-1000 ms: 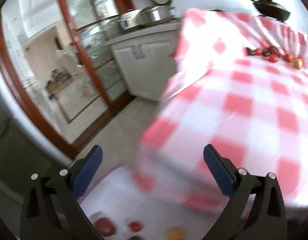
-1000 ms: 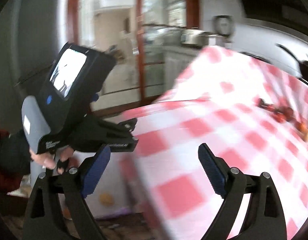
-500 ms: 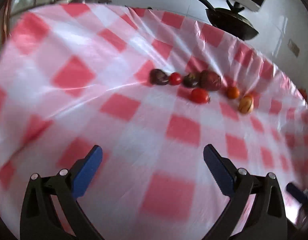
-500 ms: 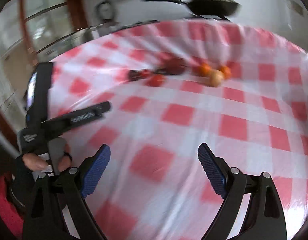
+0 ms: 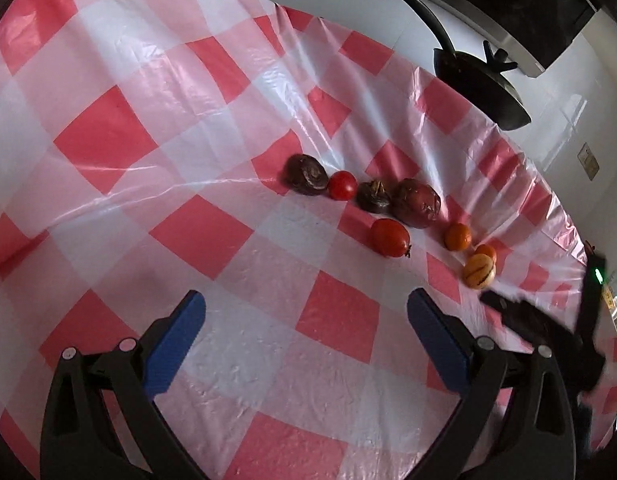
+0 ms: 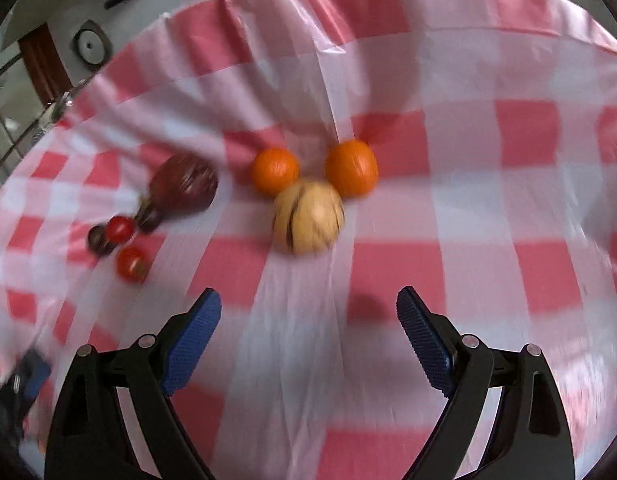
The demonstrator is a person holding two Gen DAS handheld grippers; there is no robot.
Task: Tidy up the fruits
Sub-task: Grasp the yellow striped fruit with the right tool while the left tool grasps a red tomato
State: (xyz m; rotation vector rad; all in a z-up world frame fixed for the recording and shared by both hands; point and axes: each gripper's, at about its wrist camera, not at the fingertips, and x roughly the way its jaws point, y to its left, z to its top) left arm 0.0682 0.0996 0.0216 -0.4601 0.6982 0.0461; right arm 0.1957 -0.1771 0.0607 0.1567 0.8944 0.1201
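Fruits lie in a loose row on a red-and-white checked tablecloth (image 5: 188, 240). The left wrist view shows a dark round fruit (image 5: 306, 174), a small tomato (image 5: 342, 185), another dark fruit (image 5: 374, 197), a big dark red fruit (image 5: 417, 202), a larger tomato (image 5: 389, 237), two oranges (image 5: 458, 237) and a yellow striped fruit (image 5: 479, 271). My left gripper (image 5: 306, 326) hangs open, short of the row. My right gripper (image 6: 308, 324) is open too, just before the yellow striped fruit (image 6: 308, 218) and two oranges (image 6: 351, 168). The right gripper's dark body (image 5: 548, 328) shows at the left view's right edge.
A black pan (image 5: 476, 80) stands beyond the table's far edge against a white wall. A round dial (image 6: 90, 44) and a brown door frame (image 6: 40, 64) sit at the far left of the right wrist view. Creased cloth (image 6: 508, 280) lies right of the fruits.
Both views swung from the kitchen doorway and table edge onto the tabletop. The fruits have grown nearer, most of all in the right wrist view. Both grippers stayed open.
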